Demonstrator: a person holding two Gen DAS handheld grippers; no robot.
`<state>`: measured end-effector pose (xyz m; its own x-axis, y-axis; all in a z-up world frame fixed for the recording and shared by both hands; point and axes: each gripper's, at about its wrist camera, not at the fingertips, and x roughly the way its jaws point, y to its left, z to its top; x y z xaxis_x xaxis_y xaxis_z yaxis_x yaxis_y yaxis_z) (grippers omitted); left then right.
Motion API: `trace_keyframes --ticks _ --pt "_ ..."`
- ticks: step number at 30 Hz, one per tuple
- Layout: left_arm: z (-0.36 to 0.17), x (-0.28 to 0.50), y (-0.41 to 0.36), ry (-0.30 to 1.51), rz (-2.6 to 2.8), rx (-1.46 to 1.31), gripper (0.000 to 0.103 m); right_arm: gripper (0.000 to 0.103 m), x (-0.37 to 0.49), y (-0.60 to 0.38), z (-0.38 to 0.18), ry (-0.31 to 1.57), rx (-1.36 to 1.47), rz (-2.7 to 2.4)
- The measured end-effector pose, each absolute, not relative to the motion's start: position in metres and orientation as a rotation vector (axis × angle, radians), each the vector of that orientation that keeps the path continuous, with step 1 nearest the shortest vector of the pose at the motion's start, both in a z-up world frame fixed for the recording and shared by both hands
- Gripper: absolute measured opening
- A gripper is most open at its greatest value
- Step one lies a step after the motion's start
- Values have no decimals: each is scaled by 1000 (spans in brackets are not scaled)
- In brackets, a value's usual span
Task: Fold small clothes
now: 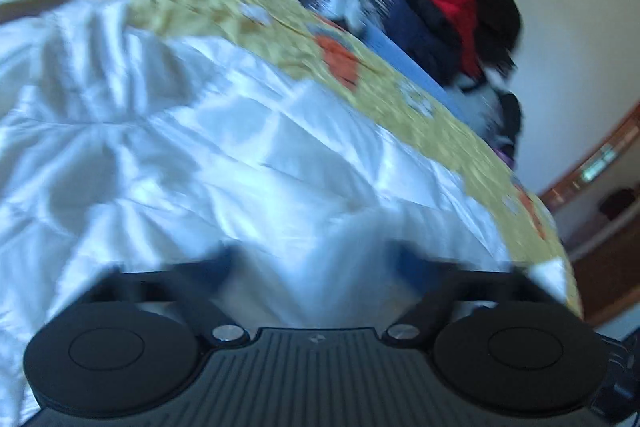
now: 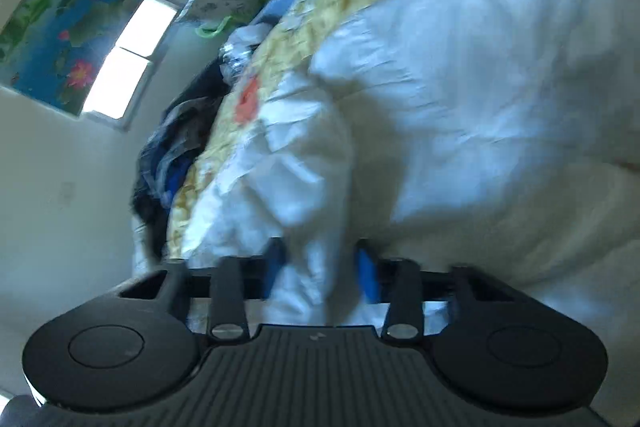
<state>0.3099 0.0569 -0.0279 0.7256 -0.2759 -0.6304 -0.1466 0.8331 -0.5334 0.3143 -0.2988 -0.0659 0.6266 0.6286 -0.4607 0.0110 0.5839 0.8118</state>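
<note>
Both views blurred; readings below are as good as the frames allow.

The white garment (image 1: 200,155) lies crumpled on the bed, over the yellow flowered bedspread (image 1: 248,7). A pile of dark and red clothes (image 1: 452,15) sits at the far edge of the bed, well apart from my work.

My left tongs (image 1: 320,263): blue pads fairly wide, white cloth bunched between them. I cannot tell whether they actually press on it.

My right tongs (image 2: 322,267): pads drawn in on a ridge of the same white cloth (image 2: 440,87), which looks pinched between them.

Judgement: the step in hand is taking two holds on the garment to spread or fold it.

Notes for doing it well:
- Confirm the left hold before lifting; a loose pinch will slip.
- Catch only one layer edge, not the bedspread beneath.
- Lift both holds evenly, keep the cloth taut between them, then lay it flat.
</note>
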Motion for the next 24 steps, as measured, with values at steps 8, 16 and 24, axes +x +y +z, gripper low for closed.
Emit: trace_keyframes --ticks 8,16,24 --pt "-40 314 42 872 -62 -429 18 13 300 -300 -50 803 757 410" --pt "-12 284 46 832 -76 -357 70 39 278 -313 -43 635 775 334" --pt "23 257 7 512 -78 -198 85 75 299 -279 -15 589 796 523"
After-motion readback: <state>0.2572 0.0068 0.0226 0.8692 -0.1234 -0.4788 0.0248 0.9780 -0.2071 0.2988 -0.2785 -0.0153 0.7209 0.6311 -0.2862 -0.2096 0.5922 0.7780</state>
